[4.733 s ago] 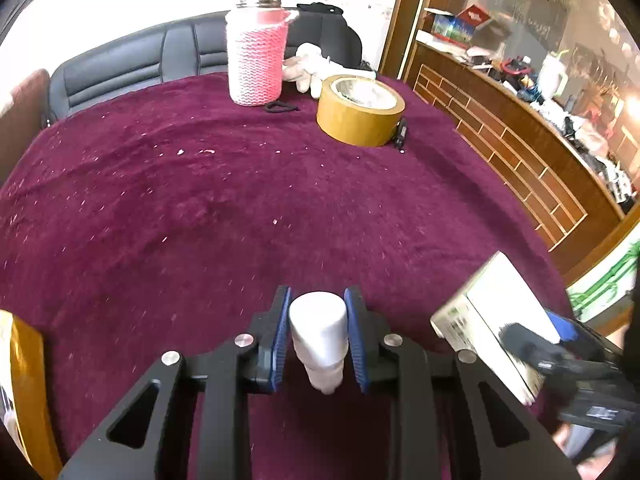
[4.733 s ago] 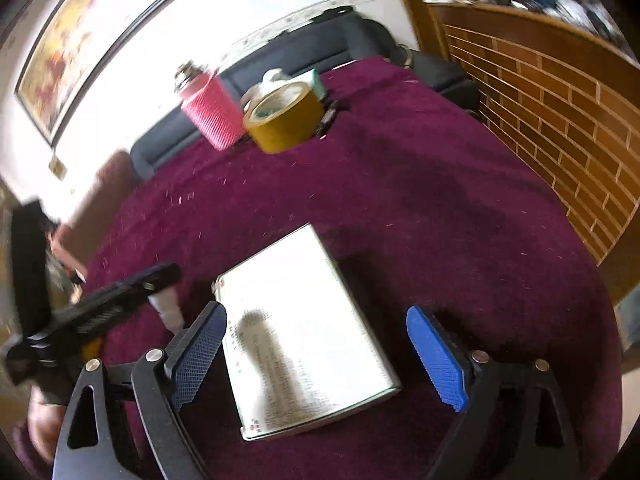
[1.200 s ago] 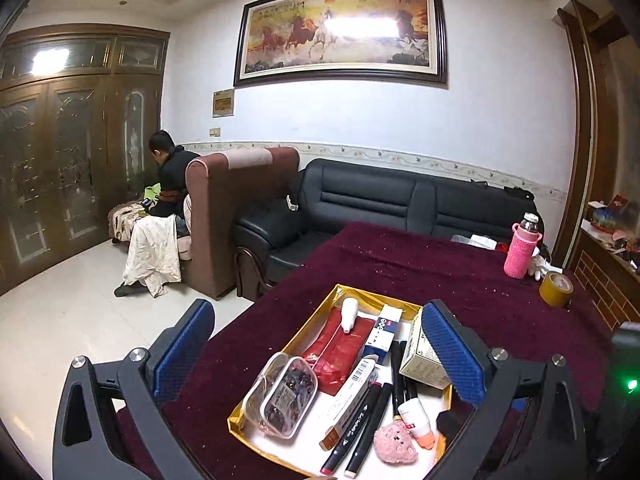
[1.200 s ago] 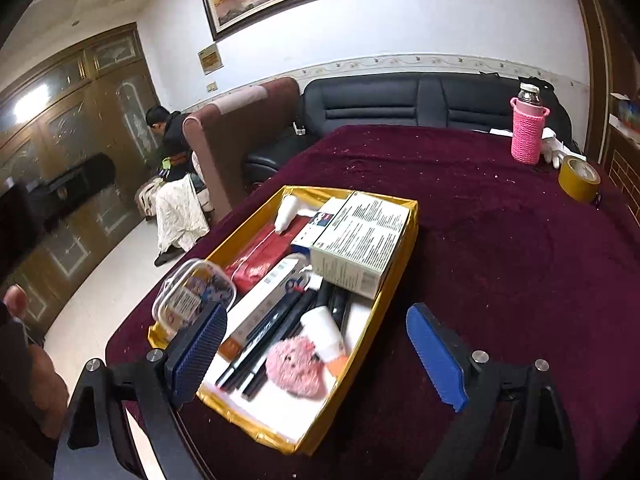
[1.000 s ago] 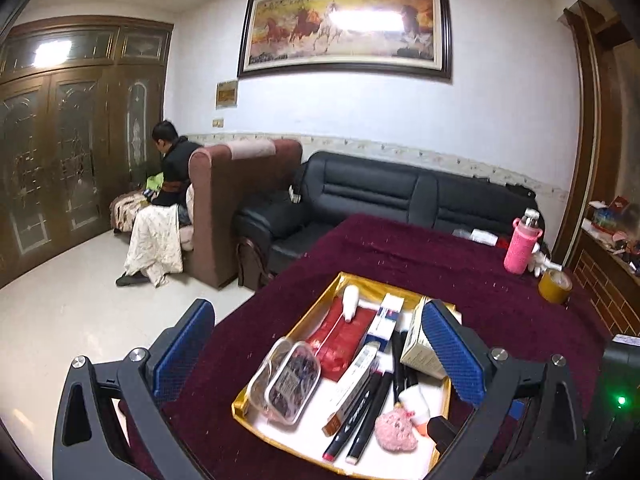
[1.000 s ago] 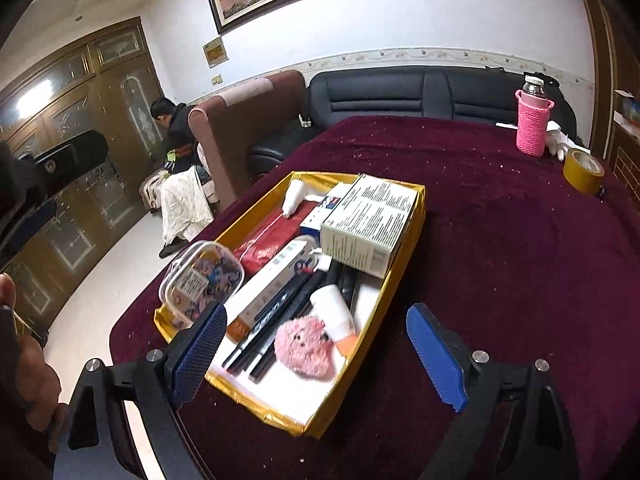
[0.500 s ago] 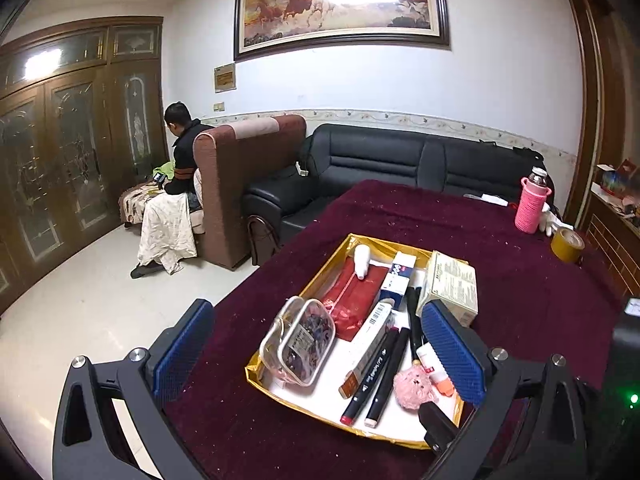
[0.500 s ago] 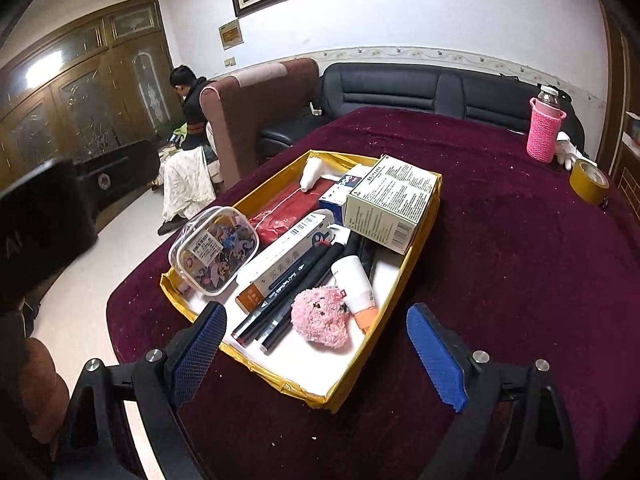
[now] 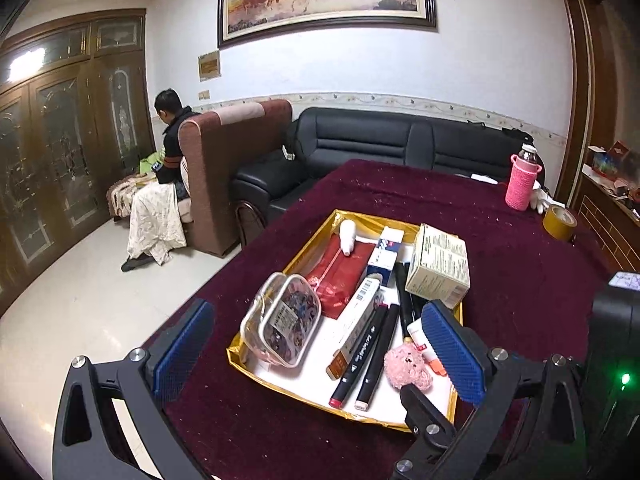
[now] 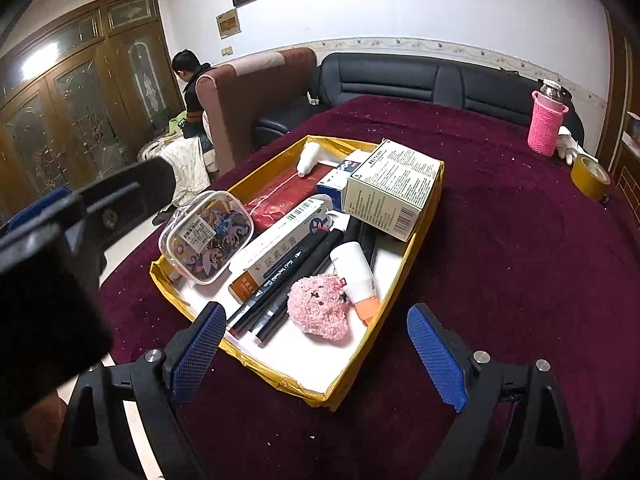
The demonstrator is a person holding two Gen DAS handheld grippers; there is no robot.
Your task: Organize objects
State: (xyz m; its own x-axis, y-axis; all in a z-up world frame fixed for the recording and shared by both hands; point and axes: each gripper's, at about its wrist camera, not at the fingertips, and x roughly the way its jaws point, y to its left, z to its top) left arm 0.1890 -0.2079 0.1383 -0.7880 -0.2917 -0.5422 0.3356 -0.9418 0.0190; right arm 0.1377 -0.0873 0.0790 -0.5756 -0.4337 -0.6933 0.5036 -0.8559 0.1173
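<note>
- My left gripper [image 9: 316,344] is spread wide and carries nothing; my right gripper [image 10: 316,350] is likewise released and empty, hovering over the near edge of the gold tray [image 10: 416,236].
- The tray sits on the maroon table [image 10: 520,240], its long axis running from near-right to far-left, already holding the clear pouch [image 10: 206,236], pens [image 10: 288,276], pink plush [image 10: 318,308], white tube [image 10: 354,268] and the printed box [image 10: 390,188].
- What looks left outside the tray, I judge, is the tape roll [image 10: 590,178] and the pink-sleeved bottle [image 10: 546,122], both far right and well apart from either claw.
- The right gripper is on their side, so I would send it; the roll lies flat, hole up, and the bottle stands upright.
</note>
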